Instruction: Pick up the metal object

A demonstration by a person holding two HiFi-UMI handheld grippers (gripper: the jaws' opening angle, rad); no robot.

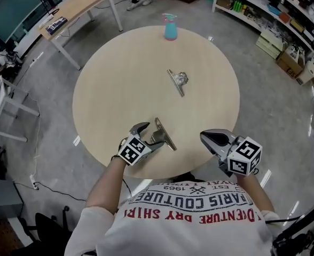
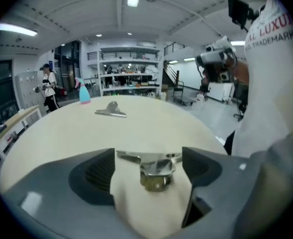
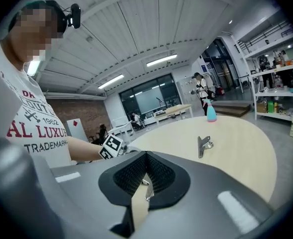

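Two metal clips lie on the round wooden table (image 1: 114, 89). The near clip (image 1: 163, 134) rests by the table's front edge, and my left gripper (image 1: 151, 136) is open around it. In the left gripper view this clip (image 2: 155, 171) sits on the table between the spread fingers (image 2: 94, 173), its bar spanning almost the whole gap. The far clip (image 1: 177, 81) lies at the table's middle, untouched. My right gripper (image 1: 207, 138) hovers at the front right edge of the table, shut and holding nothing; its pads (image 3: 159, 176) meet in the right gripper view.
A blue spray bottle (image 1: 170, 26) stands at the table's far edge. A wooden desk (image 1: 74, 12) is at the back left, and shelves with goods (image 1: 274, 9) line the back right. The floor around the table is grey concrete.
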